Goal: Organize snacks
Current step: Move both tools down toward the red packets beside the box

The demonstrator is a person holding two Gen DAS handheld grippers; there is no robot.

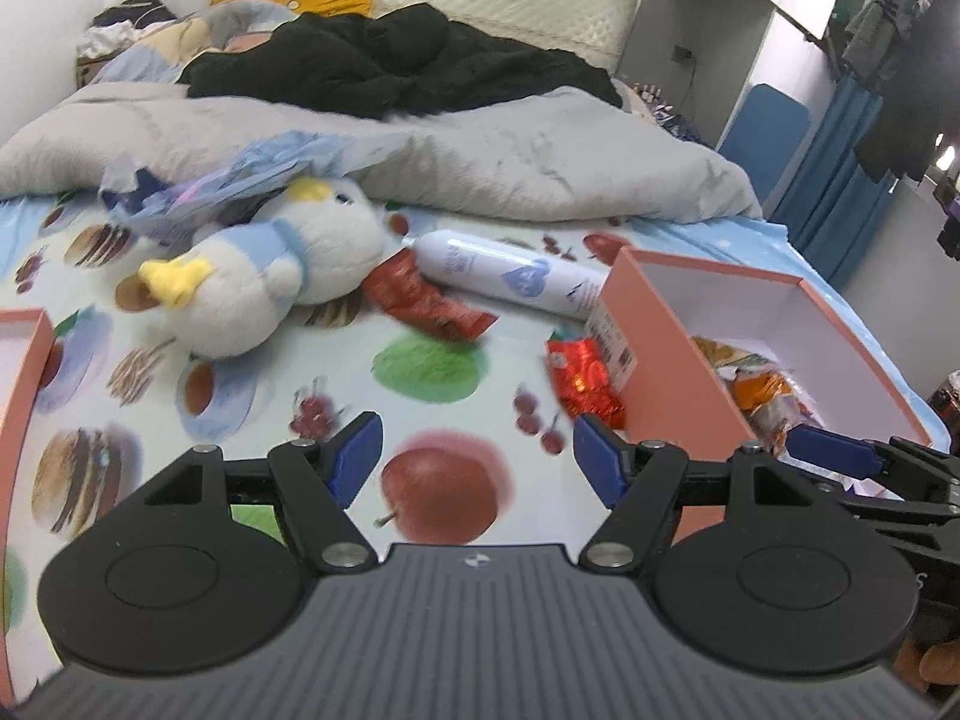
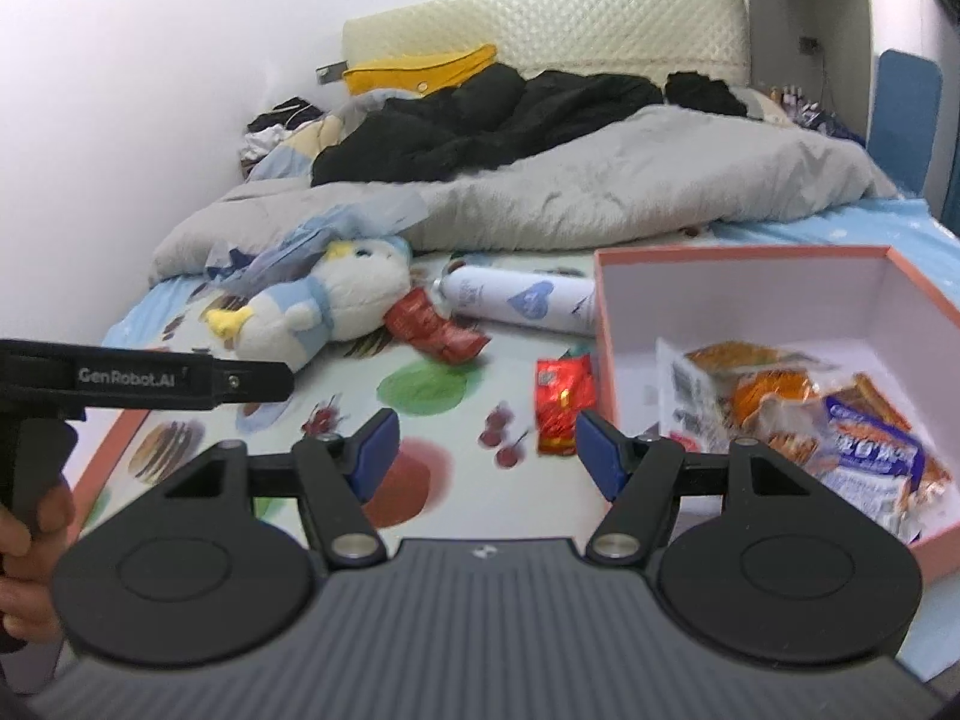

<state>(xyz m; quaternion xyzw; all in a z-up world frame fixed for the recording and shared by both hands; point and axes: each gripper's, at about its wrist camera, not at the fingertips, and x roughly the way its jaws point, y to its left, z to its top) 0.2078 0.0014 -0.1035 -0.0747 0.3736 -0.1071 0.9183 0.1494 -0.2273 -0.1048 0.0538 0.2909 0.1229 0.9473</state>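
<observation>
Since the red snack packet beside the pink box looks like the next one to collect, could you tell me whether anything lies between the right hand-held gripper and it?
Nothing visible does. The right hand-held gripper is open and empty, and only bare printed bedsheet lies between it and the red snack packet. The pink box stands right beside the packet, its wall to be cleared.

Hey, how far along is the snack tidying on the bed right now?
Partly done. Several snack packets already lie in the pink box. Nothing is in hand: the left tongs and right tongs are both open and empty. Still left on the sheet: a red packet beside the box and another red packet by the plush toy.
</observation>
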